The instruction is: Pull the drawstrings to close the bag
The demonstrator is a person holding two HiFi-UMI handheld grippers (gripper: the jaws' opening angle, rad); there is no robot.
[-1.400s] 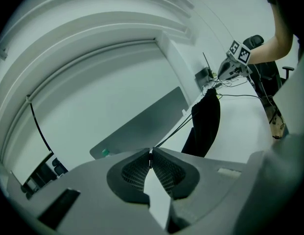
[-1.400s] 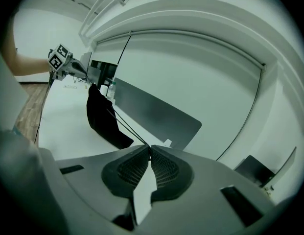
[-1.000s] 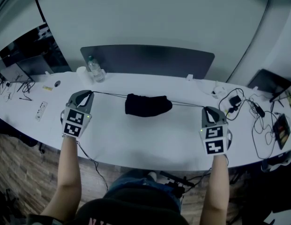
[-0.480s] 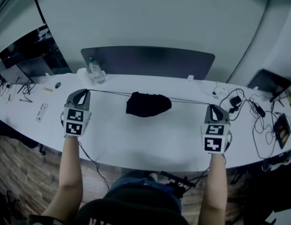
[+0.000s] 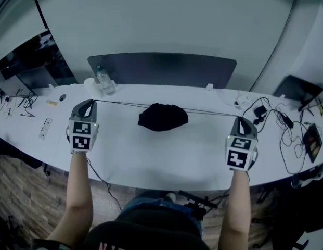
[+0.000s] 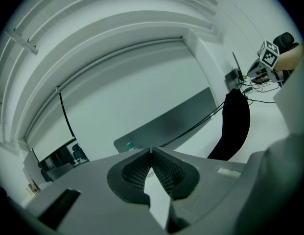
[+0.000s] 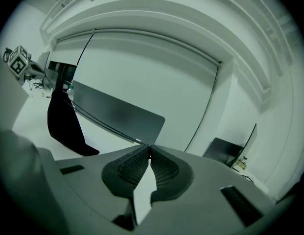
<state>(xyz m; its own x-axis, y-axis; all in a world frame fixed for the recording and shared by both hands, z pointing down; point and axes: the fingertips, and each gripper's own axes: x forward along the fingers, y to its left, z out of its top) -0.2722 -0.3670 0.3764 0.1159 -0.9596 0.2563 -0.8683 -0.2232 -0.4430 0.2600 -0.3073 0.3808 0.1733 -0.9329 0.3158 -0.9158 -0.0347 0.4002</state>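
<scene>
Head view showed the bag (image 5: pixel 162 116) bunched on the counter (image 5: pixel 151 155), its 2 drawstrings (image 5: pixel 119 104) taut sideways, left gripper (image 5: pixel 91 102) and right gripper (image 5: pixel 238 120) jaws each clenched on a string end, spread wide to cinch it.

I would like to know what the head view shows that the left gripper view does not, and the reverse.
Only the head view shows the person's left forearm and the left gripper from outside, with its marker cube. Only the left gripper view shows that gripper's ribbed pads shut on the drawstring at their tips. Both show the black bag, the taut drawstring, the right gripper and the dark panel behind.
</scene>
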